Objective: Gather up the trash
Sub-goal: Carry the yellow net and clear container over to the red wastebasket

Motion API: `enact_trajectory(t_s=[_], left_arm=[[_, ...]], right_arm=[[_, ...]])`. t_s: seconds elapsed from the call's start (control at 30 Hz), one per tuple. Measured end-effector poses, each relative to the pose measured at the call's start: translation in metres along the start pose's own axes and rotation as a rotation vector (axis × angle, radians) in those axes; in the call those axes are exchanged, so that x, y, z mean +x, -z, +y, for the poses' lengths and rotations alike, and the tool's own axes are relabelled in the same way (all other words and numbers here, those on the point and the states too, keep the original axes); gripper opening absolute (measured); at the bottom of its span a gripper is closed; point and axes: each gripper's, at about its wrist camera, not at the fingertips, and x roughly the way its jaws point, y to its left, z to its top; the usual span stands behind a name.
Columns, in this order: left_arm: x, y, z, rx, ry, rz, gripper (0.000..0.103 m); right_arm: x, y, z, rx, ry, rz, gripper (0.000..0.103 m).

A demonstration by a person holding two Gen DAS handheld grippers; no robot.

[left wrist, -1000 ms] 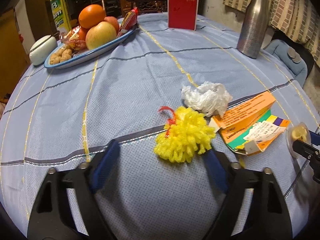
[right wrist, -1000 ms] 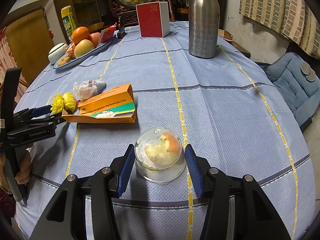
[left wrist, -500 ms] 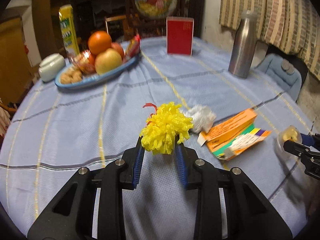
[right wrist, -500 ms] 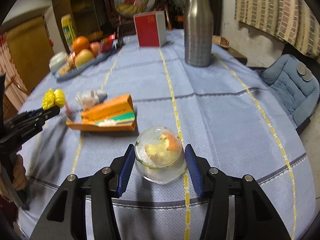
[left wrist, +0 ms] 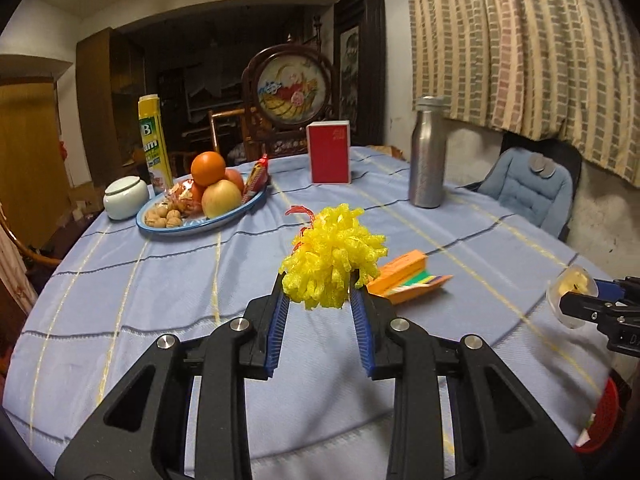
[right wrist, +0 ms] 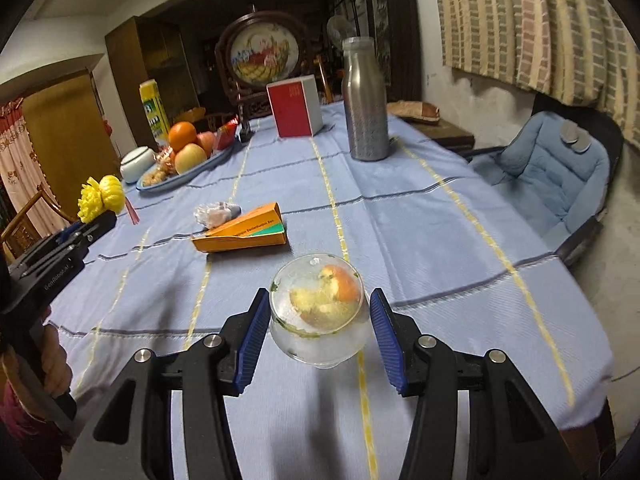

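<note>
— Left wrist view first: what has the left claw (left wrist: 320, 300) got?

— Its blue pads are pinched tight on the yellow foam net (left wrist: 330, 256), a frilly bundle with a red ribbon (left wrist: 301, 213) curling off its far side. The bundle hangs clear above the surface (left wrist: 120, 300), over the middle of the blue cloth.

— And the right claw (right wrist: 316, 334)?

— Partly spread, with its pads clamped on either side of a clear plastic cup (right wrist: 318, 314). Orange peel and pale scraps sit inside the cup. It is held off the cloth, above the near edge of the surface.

— What lies loose out there?

— An orange carton (right wrist: 242, 232), flattened, lies near the middle of the surface. A crumpled white wrapper (right wrist: 214, 214) touches its far left end. From the left wrist view the carton shows just beyond the yellow bundle, and the wrapper is hidden behind the bundle.

— Farther back?

— A blue-rimmed fruit plate (left wrist: 200, 224) with an orange, apples and walnuts sits toward the far left edge, a white lidded jar (left wrist: 126, 196) just beside it and a tall yellow box (left wrist: 154, 144) behind. A red box (left wrist: 330, 152) stands upright near the far edge, and a steel bottle (left wrist: 427, 152) stands toward the far right. A red basket (left wrist: 602, 420) peeks in past the near right edge, below the surface.

— Any person in sight?

— A hand (right wrist: 52, 360) grips the left claw's handle at the near left.
</note>
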Motion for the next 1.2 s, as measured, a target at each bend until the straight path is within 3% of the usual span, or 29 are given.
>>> enact_trajectory(t_s=[0.53, 1.2], left_arm=[[-0.056, 0.004, -0.052, 0.022, 0.088, -0.063, 0.032], [-0.059, 0.015, -0.155, 0.137, 0.242, -0.029, 0.032]], right_arm=[[-0.102, 0.043, -0.046, 0.047, 0.094, -0.120, 0.051], [-0.142, 0.116, -0.140, 0.196, 0.258, -0.082, 0.051]])
